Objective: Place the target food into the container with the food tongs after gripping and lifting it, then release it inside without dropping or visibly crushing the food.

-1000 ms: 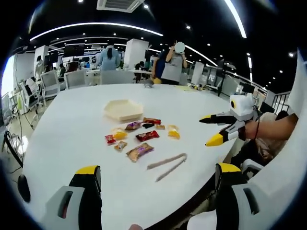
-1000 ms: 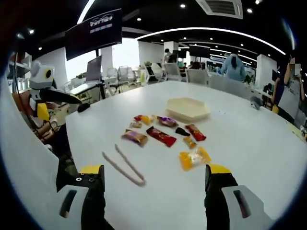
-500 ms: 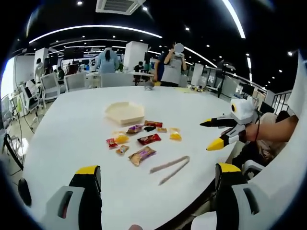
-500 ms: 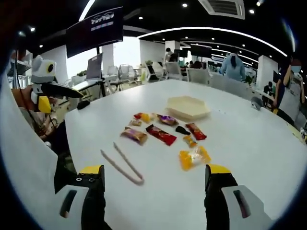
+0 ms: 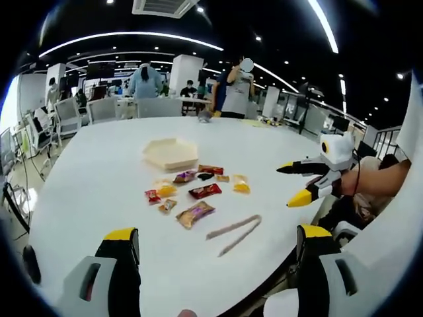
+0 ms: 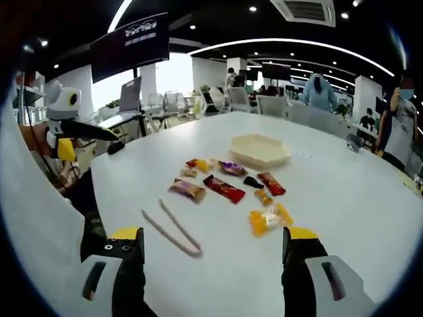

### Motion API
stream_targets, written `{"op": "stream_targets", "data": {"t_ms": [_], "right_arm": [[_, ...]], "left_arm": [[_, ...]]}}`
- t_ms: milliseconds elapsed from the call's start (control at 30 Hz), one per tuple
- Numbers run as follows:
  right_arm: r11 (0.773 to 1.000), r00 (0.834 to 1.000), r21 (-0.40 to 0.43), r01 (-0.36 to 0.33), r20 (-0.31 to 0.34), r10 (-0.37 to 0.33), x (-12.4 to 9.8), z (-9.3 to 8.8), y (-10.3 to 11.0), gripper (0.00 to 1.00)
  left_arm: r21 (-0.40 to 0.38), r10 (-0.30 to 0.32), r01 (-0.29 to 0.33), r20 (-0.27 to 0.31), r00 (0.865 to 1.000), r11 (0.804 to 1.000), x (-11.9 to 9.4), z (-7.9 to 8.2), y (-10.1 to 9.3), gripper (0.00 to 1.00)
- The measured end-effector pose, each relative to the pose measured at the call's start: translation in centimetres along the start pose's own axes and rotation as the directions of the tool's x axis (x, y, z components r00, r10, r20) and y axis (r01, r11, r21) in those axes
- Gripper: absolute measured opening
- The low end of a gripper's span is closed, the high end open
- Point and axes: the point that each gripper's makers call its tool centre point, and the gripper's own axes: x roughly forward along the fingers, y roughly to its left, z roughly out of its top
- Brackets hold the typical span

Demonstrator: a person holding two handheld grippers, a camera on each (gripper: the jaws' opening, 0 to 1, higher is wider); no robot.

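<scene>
A cream hexagonal container [image 5: 171,153] [image 6: 260,150] sits on the white table [image 5: 92,178] [image 6: 344,191]. In front of it lie several wrapped snacks: a red bar [image 5: 204,191] [image 6: 224,188], a brown pack [image 5: 193,212] [image 6: 186,190], a yellow bag [image 6: 268,218] [image 5: 239,184]. Beige food tongs [image 5: 232,231] [image 6: 171,227] lie flat near the table edge. My left gripper [image 5: 215,247] hangs open above the near edge, nothing between its jaws. My right gripper [image 6: 215,247] is open too, short of the tongs. The right gripper [image 5: 301,181] also shows from the side, past the table's right edge; the left one [image 6: 69,129] shows at far left.
Office chairs [image 5: 66,115] and desks stand behind the table. People [image 5: 238,86] stand at the far side. A person's arm [image 5: 383,178] holds the right gripper. A dark screen [image 6: 129,46] hangs at the back left.
Both views have shifted only slightly with the hands. The tongs, snacks and container lie where they were.
</scene>
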Motion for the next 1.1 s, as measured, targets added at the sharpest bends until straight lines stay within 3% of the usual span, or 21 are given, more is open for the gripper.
{"op": "stream_targets", "data": {"t_ms": [200, 267, 367, 500, 567, 633, 733, 833, 933, 1100], "right_arm": [[0.998, 1.0, 0.05, 0.025, -0.006, -0.025, -0.1, -0.3, -0.7, 0.87], [0.997, 1.0, 0.072, 0.016, 0.007, -0.016, 0.0, -0.3, -0.5, 0.87], [0.999, 0.999, 0.049, 0.013, -0.035, -0.011, 0.3, -1.1, -0.5, 0.87], [0.997, 0.999, 0.069, 0.035, 0.004, -0.036, -0.1, -0.3, -1.1, 0.87], [0.991, 0.999, 0.123, 0.043, 0.011, -0.044, 0.0, -0.2, -1.3, 0.87], [0.994, 0.999, 0.11, 0.018, 0.027, -0.021, 0.2, 0.2, -0.5, 0.87], [0.998, 1.0, 0.054, 0.013, 0.001, -0.013, 0.5, 0.1, -0.2, 0.87], [0.998, 1.0, 0.062, 0.013, 0.0, -0.013, 0.4, 0.3, -0.2, 0.87], [0.997, 1.0, 0.075, 0.023, -0.004, -0.023, 0.4, 0.5, -0.3, 0.87], [0.997, 1.0, 0.075, -0.028, -0.01, 0.028, 1.0, 0.9, 0.3, 0.88]], "left_arm": [[-0.002, -0.02, 0.02, -0.035, 0.999, 1.0, 0.3, -0.6, -0.4, 0.99], [-0.003, -0.016, 0.016, -0.019, 1.0, 1.0, 0.3, -0.3, -0.1, 0.99], [-0.021, -0.004, 0.004, -0.013, 1.0, 1.0, 0.5, 0.0, 0.5, 0.99], [-0.026, -0.023, 0.022, -0.014, 1.0, 0.999, 0.9, 0.4, 0.1, 0.99], [0.029, -0.02, 0.022, -0.078, 0.997, 0.999, 0.8, 0.1, 0.2, 0.99], [0.069, 0.014, -0.012, -0.025, 1.0, 0.998, 0.7, 1.6, 0.6, 0.99], [-0.013, 0.011, -0.011, 0.031, 0.999, 1.0, 0.7, 2.3, 0.7, 0.99], [-0.025, -0.015, 0.015, 0.01, 1.0, 1.0, 0.8, 1.4, 0.2, 0.99], [0.011, -0.003, 0.003, -0.036, 0.999, 1.0, 0.7, 0.5, 0.5, 0.99], [-0.009, 0.027, -0.026, 0.011, 1.0, 1.0, 0.4, 0.9, 1.5, 0.99]]}}
